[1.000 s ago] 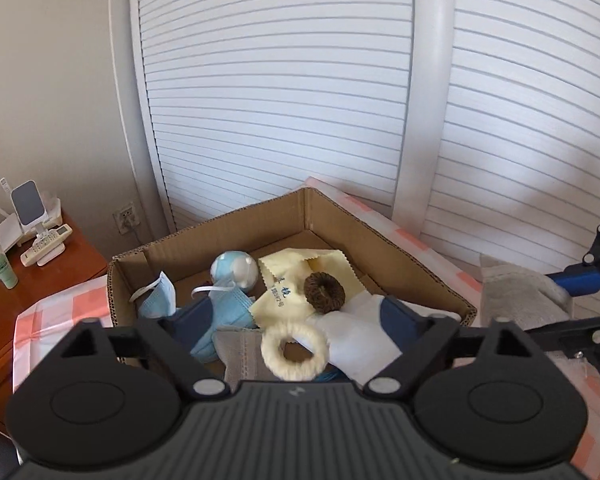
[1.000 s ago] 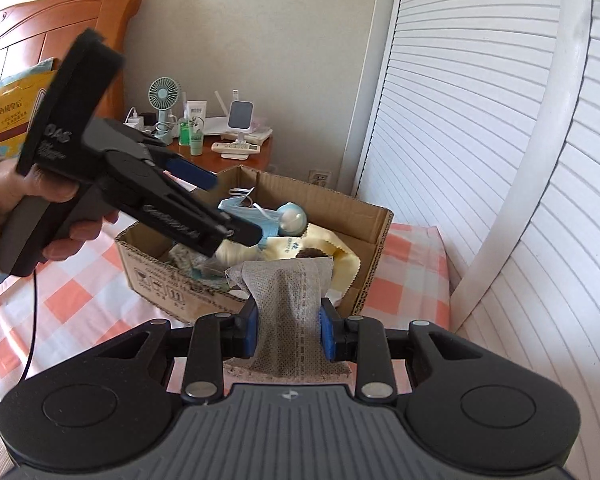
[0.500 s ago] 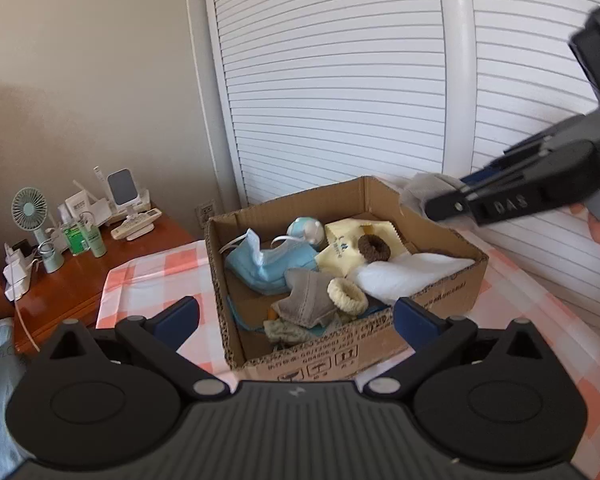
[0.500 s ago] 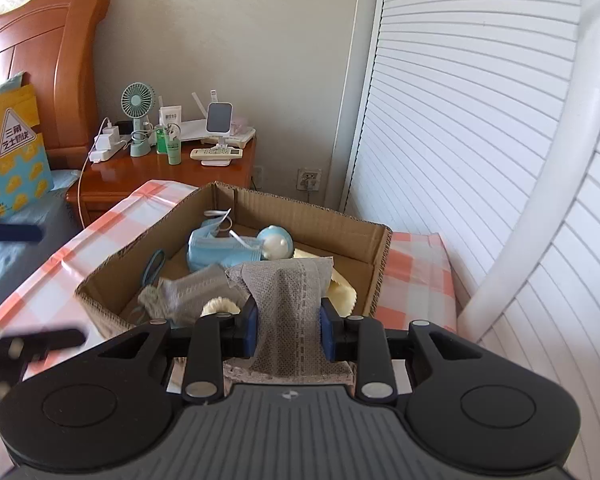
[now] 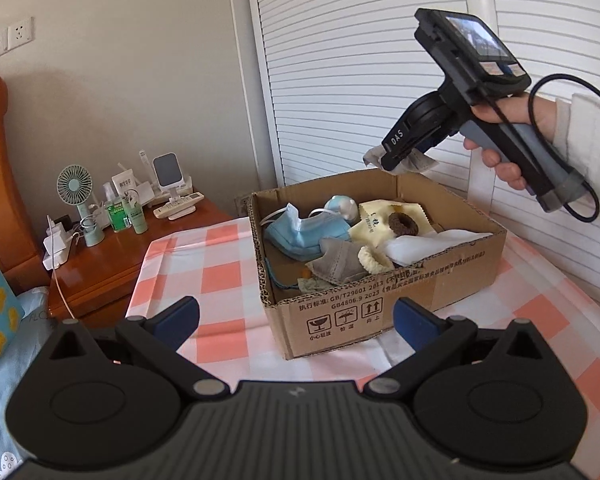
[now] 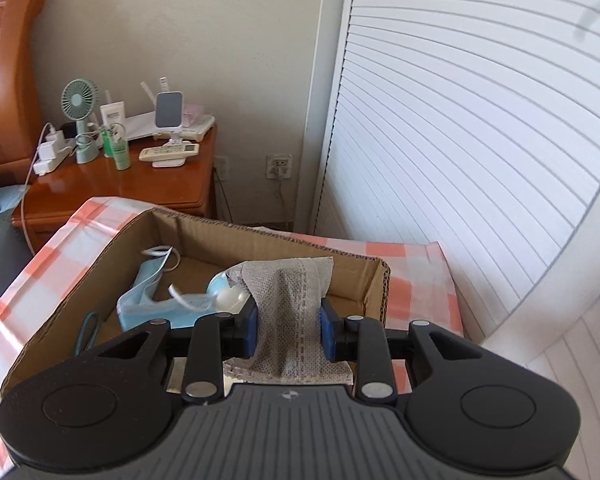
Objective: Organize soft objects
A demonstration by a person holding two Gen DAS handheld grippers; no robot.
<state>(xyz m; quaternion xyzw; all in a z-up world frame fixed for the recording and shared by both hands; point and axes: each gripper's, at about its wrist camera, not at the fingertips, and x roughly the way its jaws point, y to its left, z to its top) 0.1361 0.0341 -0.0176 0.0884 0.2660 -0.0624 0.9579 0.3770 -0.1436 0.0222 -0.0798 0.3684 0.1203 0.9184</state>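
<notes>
My right gripper (image 6: 287, 330) pinches the grey face mask (image 6: 290, 312) between its fingers, above the cardboard box (image 5: 380, 304)'s far corner. I should lower it inside before releasing. My left gripper (image 5: 296, 316) hangs wide open, empty, before the box.

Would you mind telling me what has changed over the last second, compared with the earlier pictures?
The left gripper has pulled back from over the cardboard box, so the whole box now shows; its jaws have just been opening, with nothing between them. The right gripper has come in over the box. It stays shut on the grey cloth, and the box's contents lie as before.
</notes>
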